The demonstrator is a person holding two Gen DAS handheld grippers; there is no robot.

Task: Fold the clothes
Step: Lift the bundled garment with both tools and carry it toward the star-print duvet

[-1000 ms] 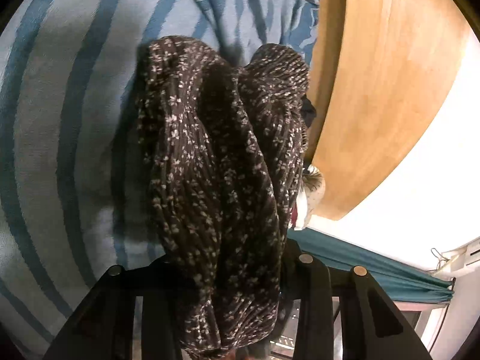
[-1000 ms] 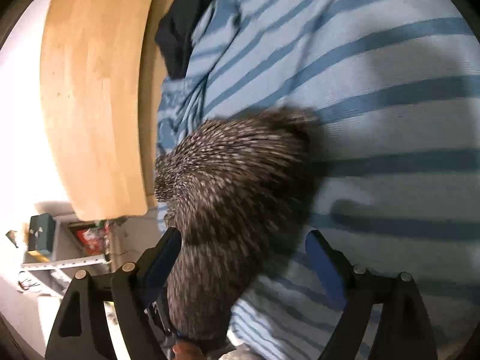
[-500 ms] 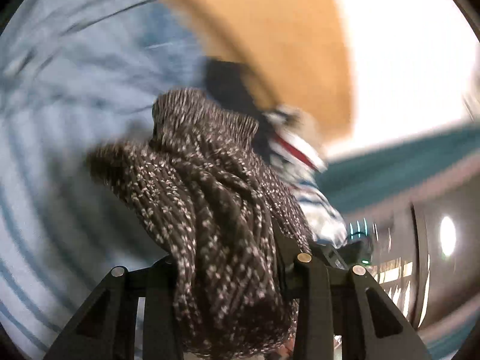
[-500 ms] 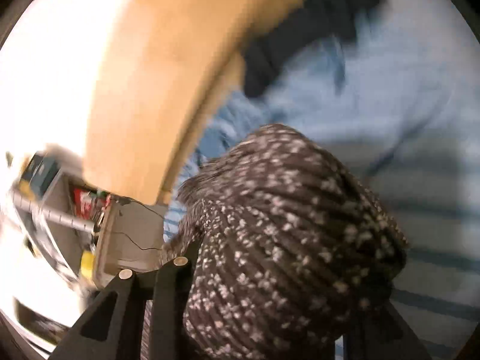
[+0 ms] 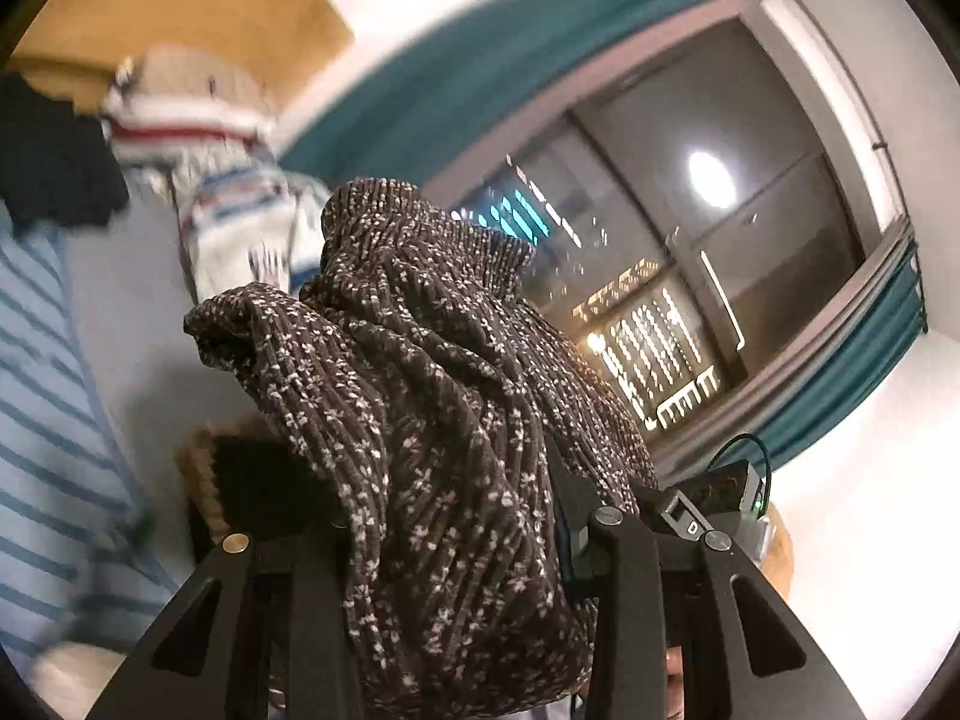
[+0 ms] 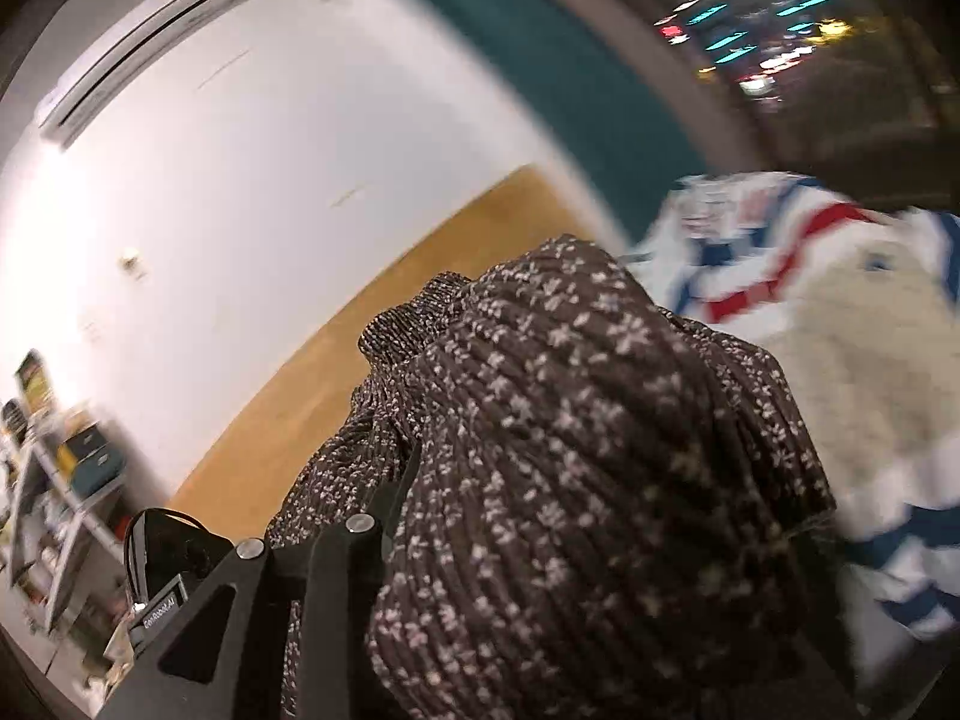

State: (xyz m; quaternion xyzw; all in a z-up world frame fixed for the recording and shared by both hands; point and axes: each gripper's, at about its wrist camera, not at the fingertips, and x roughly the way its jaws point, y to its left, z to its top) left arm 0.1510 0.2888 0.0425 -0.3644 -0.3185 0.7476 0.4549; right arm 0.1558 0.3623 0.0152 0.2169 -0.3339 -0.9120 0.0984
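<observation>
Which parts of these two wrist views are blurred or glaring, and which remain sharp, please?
Left wrist view: the brown speckled knit is sharp, the striped garments smear, and a lamp reflection glares in the window. Right wrist view: the knit is fairly crisp, the red-and-blue striped garment streaks, and the white wall is overexposed.

Your left gripper [image 5: 456,546] is matte black plastic with angular, triangular-cutout finger arms and round silver screw heads at the joints, while your right gripper [image 6: 384,516] shows the same black arm and silver screws, plus a small white-lettered label near its base.
</observation>
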